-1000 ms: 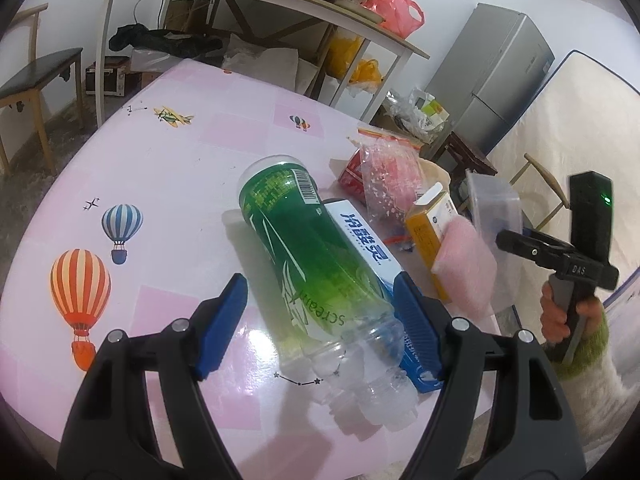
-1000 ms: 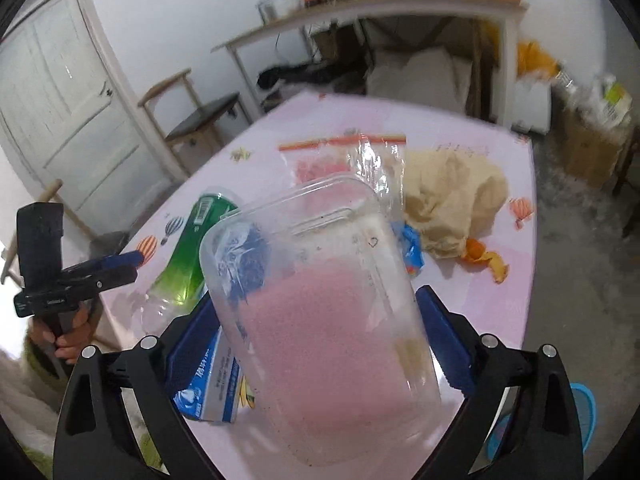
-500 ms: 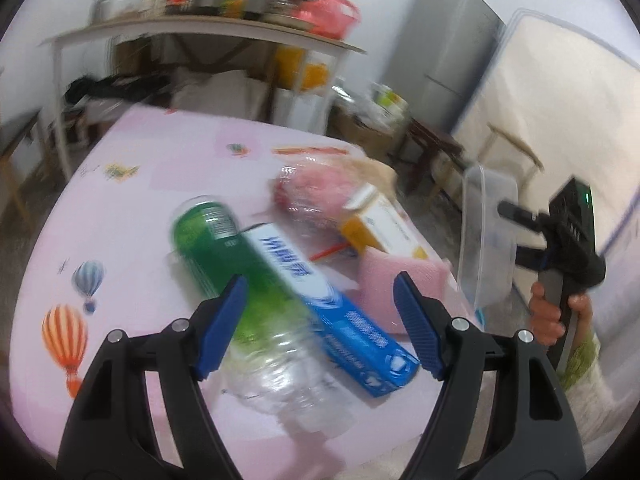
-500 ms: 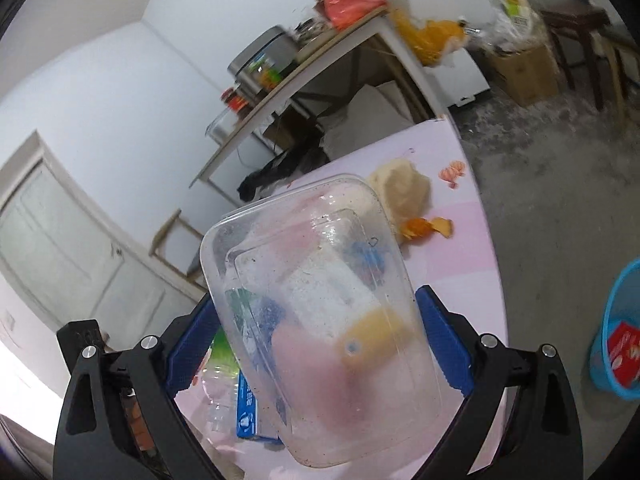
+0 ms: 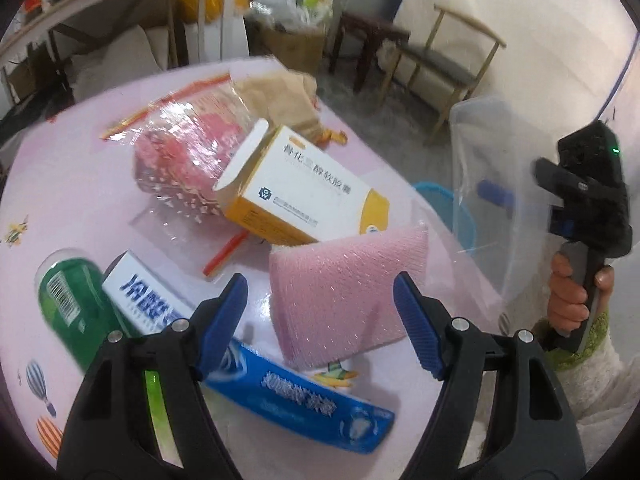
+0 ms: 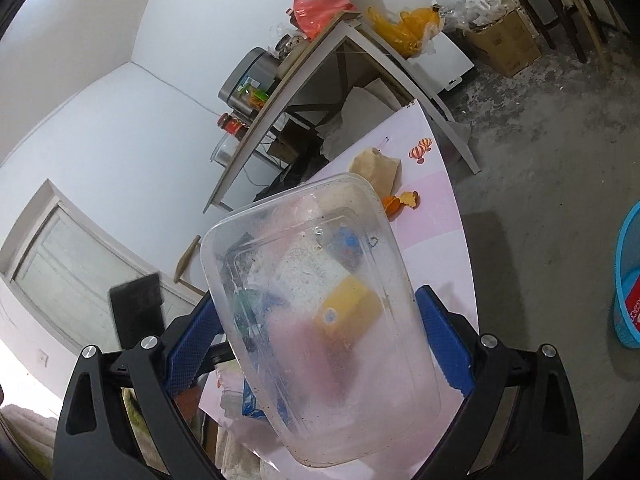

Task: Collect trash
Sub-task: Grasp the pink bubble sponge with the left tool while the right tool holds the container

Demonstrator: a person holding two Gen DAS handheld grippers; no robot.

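My left gripper (image 5: pixel 318 284) is open, its blue pads hanging either side of a pink foam pad (image 5: pixel 344 284) on the pink table (image 5: pixel 80 184), not pressing it. Around the pad lie a yellow-and-white medicine box (image 5: pixel 312 192), a blue toothpaste box (image 5: pixel 296 396), a green bottle (image 5: pixel 76 304) and a clear bag (image 5: pixel 188 148) with red contents. My right gripper (image 6: pixel 316 304) is shut on a clear plastic container (image 6: pixel 320 320), held tilted beyond the table's right edge. The left wrist view shows this container (image 5: pixel 488 168) too.
A brown paper bag (image 5: pixel 280 96) and orange peel (image 6: pixel 400 202) lie at the table's far end. A blue basket (image 6: pixel 628 280) stands on the floor right of the table. Chairs, a cardboard box and a long cluttered shelf table (image 6: pixel 320 60) line the walls.
My left gripper swung right, from over the green bottle to over the pink foam pad, still open. The right gripper rolled and sank a little with the clear container in it.
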